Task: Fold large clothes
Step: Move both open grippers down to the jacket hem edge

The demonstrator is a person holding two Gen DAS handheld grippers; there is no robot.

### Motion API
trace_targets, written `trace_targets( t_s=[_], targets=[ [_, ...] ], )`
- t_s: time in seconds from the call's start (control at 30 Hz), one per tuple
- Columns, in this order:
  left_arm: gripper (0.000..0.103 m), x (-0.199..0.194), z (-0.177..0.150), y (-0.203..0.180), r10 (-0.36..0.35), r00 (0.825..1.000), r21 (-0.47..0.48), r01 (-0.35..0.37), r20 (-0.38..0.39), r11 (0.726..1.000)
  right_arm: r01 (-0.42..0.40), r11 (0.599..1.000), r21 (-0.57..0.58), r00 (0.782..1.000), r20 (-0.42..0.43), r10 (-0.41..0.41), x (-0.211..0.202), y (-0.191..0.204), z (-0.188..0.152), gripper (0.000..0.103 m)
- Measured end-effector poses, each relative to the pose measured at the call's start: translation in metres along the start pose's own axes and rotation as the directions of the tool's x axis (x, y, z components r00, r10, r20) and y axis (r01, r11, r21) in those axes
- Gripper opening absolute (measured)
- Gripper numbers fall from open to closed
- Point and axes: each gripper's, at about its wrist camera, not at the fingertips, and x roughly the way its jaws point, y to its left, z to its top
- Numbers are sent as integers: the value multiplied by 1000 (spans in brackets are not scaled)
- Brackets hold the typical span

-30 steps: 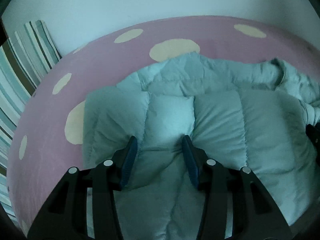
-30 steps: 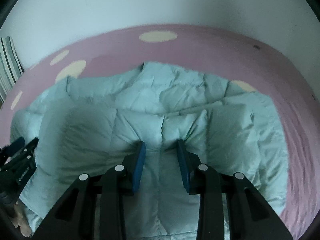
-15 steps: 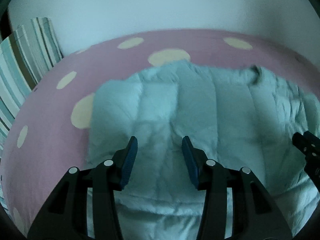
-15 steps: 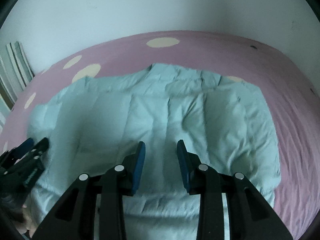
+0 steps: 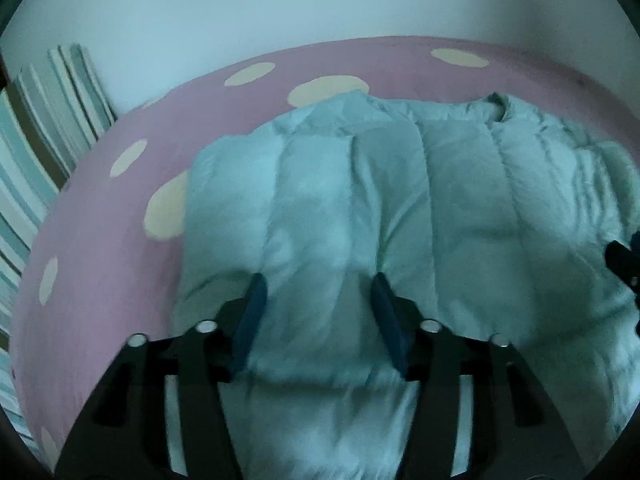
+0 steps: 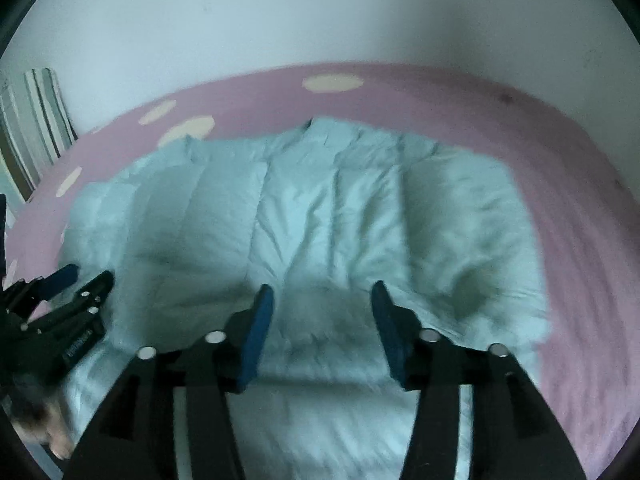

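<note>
A pale green quilted puffer jacket [image 5: 380,216] lies spread on a pink bed sheet [image 5: 104,264] with cream dots; it also shows in the right wrist view [image 6: 320,216]. My left gripper [image 5: 318,300] is open and empty, above the jacket's near left part. My right gripper [image 6: 322,312] is open and empty, above the jacket's near middle. The left gripper also shows at the left edge of the right wrist view [image 6: 76,284]. The right gripper's tip shows at the right edge of the left wrist view [image 5: 624,260].
A striped pillow or cushion [image 5: 36,128] stands at the bed's left end against a white wall [image 5: 320,4]. Pink sheet [image 6: 580,240] lies bare to the jacket's right. A bare foot [image 6: 44,424] shows at the lower left of the right wrist view.
Both grippers have lifted and drawn back from the jacket, so more of it shows. The jaws of both stand wider apart. The jacket has settled flatter on the sheet.
</note>
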Motion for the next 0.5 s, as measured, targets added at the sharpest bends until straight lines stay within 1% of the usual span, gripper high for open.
trace_targets(
  t_s=[0.07,0.1,0.13,0.23,0.3,0.37,0.4,0.43,0.5],
  targets=[
    [61,-20,-18,16,-5,1000,-23,5,5,1000,7,1000,6,1000,14,-7,-22,-11,-12,55],
    [63,-30,-29,23,-3,1000,-29,3,5,1000,5,1000,12,1000,13,-6,-37,-20,-23,55],
    [65,-43,-46,32,-2,1000,-35,3,3,999,10,1000,11,1000,11,-10,-45,-25,-31,55],
    [69,-69,-84,53,-4,1000,-66,4,-1,998,39,999,6,999,11,-39,-81,-47,-68,55],
    [70,-88,-118,70,4,1000,-87,-4,-8,996,47,999,16,999,-6,-47,-99,-61,-95,55],
    [71,-100,-144,84,7,1000,-111,-9,-21,994,55,998,26,998,-23,-55,-107,-72,-115,59],
    [71,-105,-156,92,1,1000,-124,-4,-26,992,67,997,33,997,-35,-66,-115,-79,-131,59],
    [71,-112,-172,100,-1,999,-140,-3,-32,990,72,997,38,997,-42,-70,-120,-85,-140,59],
    [72,-122,-193,110,-15,999,-160,8,-42,987,76,995,61,995,-63,-72,-130,-97,-164,60]
  ],
)
